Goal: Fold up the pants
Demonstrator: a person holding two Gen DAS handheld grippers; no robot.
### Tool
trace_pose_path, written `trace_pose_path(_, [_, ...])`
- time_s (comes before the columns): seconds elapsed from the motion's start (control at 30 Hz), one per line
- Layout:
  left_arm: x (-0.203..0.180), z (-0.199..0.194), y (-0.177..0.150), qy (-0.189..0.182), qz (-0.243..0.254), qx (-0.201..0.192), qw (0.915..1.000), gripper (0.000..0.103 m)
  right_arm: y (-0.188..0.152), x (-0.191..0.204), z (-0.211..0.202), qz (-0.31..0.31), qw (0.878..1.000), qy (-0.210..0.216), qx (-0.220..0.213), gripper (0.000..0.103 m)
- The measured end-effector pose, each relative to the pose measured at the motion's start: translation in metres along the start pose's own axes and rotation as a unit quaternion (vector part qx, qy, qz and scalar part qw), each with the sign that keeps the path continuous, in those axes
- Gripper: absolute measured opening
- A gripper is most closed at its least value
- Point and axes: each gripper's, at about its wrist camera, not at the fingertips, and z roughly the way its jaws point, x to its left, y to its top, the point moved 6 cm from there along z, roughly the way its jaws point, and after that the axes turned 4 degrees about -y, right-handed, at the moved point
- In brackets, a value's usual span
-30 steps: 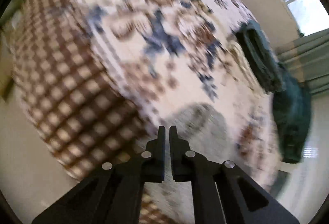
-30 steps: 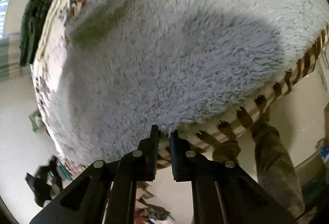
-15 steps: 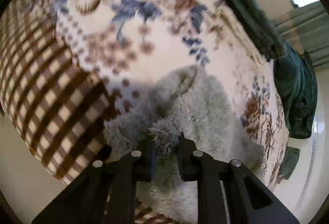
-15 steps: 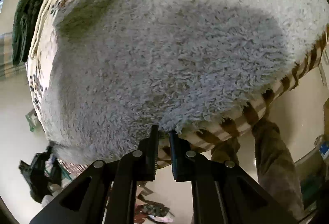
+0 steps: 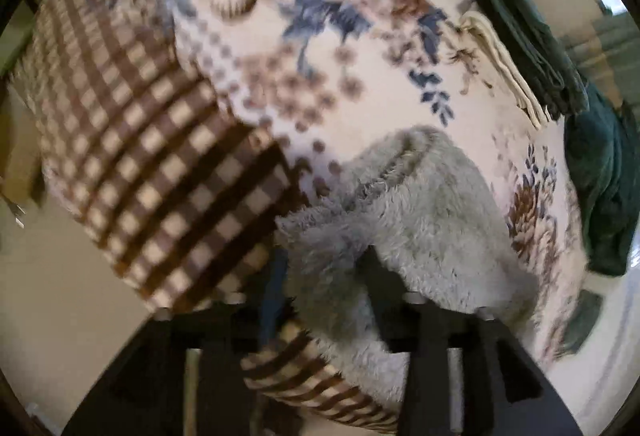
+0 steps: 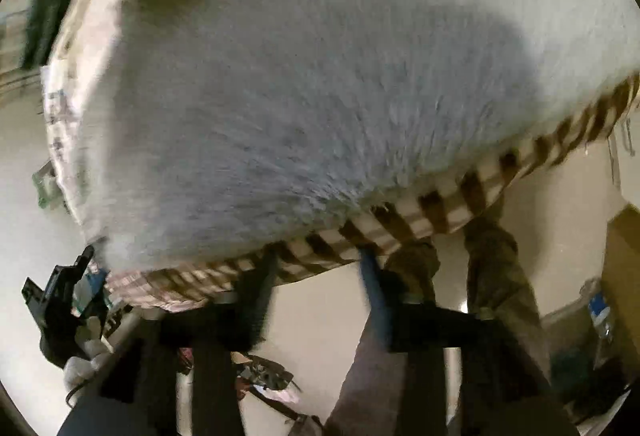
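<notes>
Bed w/ floral-and-brown-check blanket (image 5: pixel 168 124) carries fluffy grey fleece pants (image 5: pixel 424 220), partly folded (more folds prob. left); left tool (image 5: pixel 324 276) fingers apart w/ fleece between, right tool (image 6: pixel 316 276) apart at pants' near edge, gripping nothing.

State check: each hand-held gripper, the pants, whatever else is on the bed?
Left hand-held gripper: open, fleece bunched between its fingers.
Right hand-held gripper: open, at the bed edge, holding nothing.
Fluffy grey fleece pants: partly folded, one end doubled over.
Dark green folded garment: folded, lying at the far edge.
Floral and brown-checked bedspread: spread flat.
</notes>
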Motion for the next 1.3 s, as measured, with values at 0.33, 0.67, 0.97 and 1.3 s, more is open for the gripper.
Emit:
trace_pose_path(0.33, [-0.112, 0.001, -0.004, 0.057, 0.178, -0.035, 0.9817, 0.097, 0.120, 0.090, -0.026, -0.106, 0.993, 0.043, -0.012, 0.059])
trace_pose_path(0.67, [-0.112, 0.093, -0.035, 0.093, 0.225, 0.048, 0.9688, 0.097, 0.236, 0.087, -0.002, -0.049, 0.997, 0.028, -0.046, 0.037])
trace_pose_path(0.97, [-0.131, 0.050, -0.050, 0.081, 0.242, 0.039, 0.9661, 0.097, 0.194, 0.031, -0.065, -0.057, 0.986, 0.117, -0.102, 0.066])
trace_pose_path(1.3, [-0.159, 0.041, -0.150, 0.085, 0.221, 0.092, 0.9671, 0.097, 0.072, -0.193, -0.101, 0.119, 0.979, 0.128, -0.102, 0.066])
